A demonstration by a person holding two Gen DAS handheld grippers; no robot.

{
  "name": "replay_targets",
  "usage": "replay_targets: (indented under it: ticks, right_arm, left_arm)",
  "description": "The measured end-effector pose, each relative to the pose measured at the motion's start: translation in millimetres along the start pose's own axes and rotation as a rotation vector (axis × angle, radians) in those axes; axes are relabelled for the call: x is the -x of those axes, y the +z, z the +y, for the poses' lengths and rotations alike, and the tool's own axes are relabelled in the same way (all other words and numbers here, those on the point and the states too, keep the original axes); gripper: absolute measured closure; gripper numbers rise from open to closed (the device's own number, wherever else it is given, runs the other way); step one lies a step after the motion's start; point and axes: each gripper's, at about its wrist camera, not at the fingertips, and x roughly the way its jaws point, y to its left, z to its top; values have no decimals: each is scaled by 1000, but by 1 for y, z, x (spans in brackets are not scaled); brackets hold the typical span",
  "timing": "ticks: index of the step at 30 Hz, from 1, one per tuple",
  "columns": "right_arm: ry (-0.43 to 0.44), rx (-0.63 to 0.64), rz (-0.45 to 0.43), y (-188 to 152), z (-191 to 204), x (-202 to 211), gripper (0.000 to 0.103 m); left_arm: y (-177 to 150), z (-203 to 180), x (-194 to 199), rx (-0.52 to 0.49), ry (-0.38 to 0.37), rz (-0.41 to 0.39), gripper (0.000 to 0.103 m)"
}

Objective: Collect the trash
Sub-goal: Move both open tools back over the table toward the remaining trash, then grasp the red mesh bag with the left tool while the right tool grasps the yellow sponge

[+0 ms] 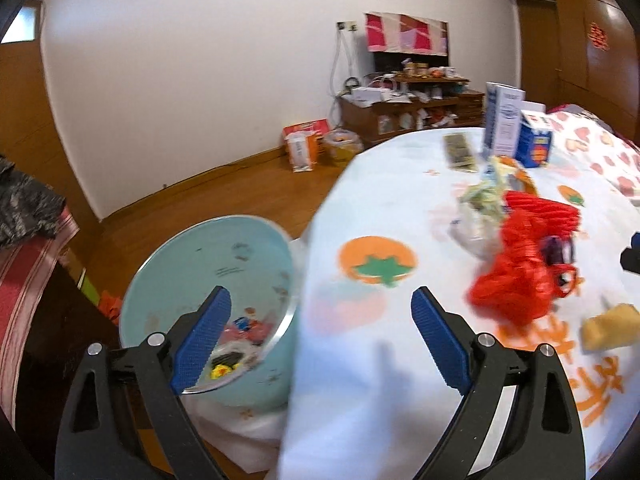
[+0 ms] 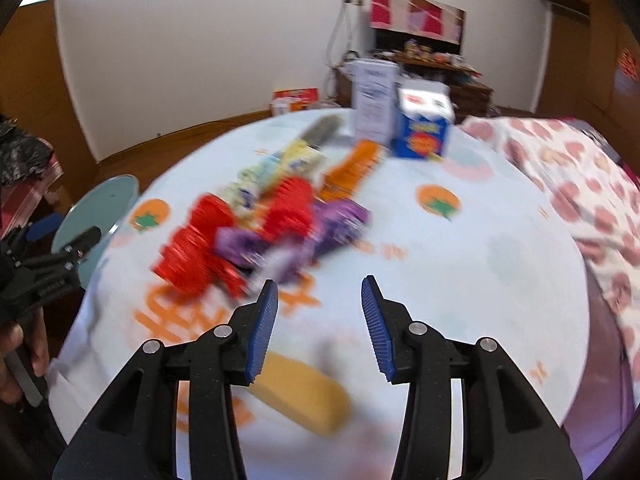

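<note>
Left wrist view first: the left gripper (image 1: 320,320) hangs with its jaws spread wide and nothing between them, straddling the near-left edge of the table (image 1: 360,380). Just off that edge sits the pale blue bin (image 1: 180,264), tipped toward the camera, with a few wrappers lying at its bottom. Toward the right side of the table is the trash pile (image 1: 520,264): a crumpled red plastic bag with a bit of purple wrapper tucked in it and some pale crumpled packaging behind. A yellowish block (image 1: 610,326) lies near the right edge.

Right wrist view, pretty blurry: the right gripper (image 2: 320,312) has its jaws about half apart, holding nothing. The trash pile (image 2: 256,236) lies mid-table, its long axis running from near left up to far right, red bag and purple wrappers jumbled together. The yellowish block (image 2: 304,396) lies below the left finger, long axis slanting toward the near right. A blue carton (image 2: 424,128) stands upright at the far edge.
</note>
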Motion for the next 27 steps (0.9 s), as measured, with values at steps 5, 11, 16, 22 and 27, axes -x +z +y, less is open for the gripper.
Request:
replay_targets:
  ticks: [5,11,16,22,27]
  right_arm:
    - [-4,-25,-2,-14,-9,8,58]
    - [22,-8,4,-21,3,9,58]
    - [50,12,35,-32,9,-5,58]
    - [79,29,36,-35,10,-5,60]
    - [110,13,-7,-29,8,9,60]
  left_arm:
    - [0,-28,3,-32,-44,4,13]
    - [-9,-47,4,-69,-74,18,13]
    - [-10,-52,5,-75,-90,25,14]
    - [-6,-55,14,-77,-109,4,14]
    - [-3,-58,19,-82,-114,-9,14]
